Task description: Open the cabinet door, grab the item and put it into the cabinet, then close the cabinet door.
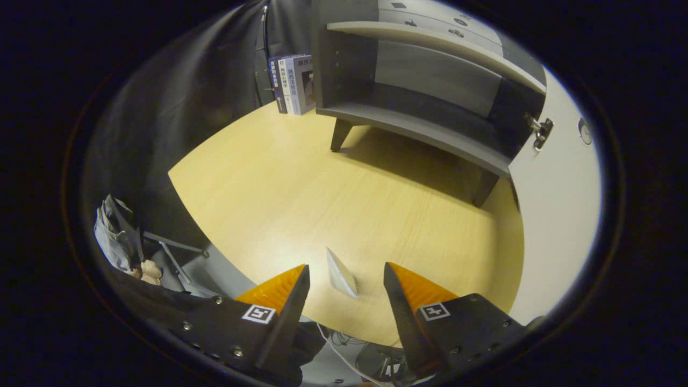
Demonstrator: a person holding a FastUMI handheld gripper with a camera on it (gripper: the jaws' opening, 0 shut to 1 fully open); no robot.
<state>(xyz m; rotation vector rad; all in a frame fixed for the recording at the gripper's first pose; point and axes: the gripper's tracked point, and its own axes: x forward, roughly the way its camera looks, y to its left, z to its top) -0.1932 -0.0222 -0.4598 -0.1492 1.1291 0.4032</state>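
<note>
Item first — a small, thin white card-like piece (341,275) is lying on the wooden tabletop (301,183), sitting between the two fingers of the gripper (346,279) and a touch nearer the left one. Its long axis is running roughly along the fingers' own line, leaning slightly across it, so the thin faces are turned towards the pads. The fingers are standing spread wide, neither one touching the piece, gripping nothing. Well beyond them the grey cabinet (419,107) is standing on its legs with its white door (559,215) already swung out to the right, the dark shelf space gaping — so the opening step looks done. To my eye the coming move is a plain squeeze across the piece's thin width; it may tip or slide if one pad reaches it first.
</note>
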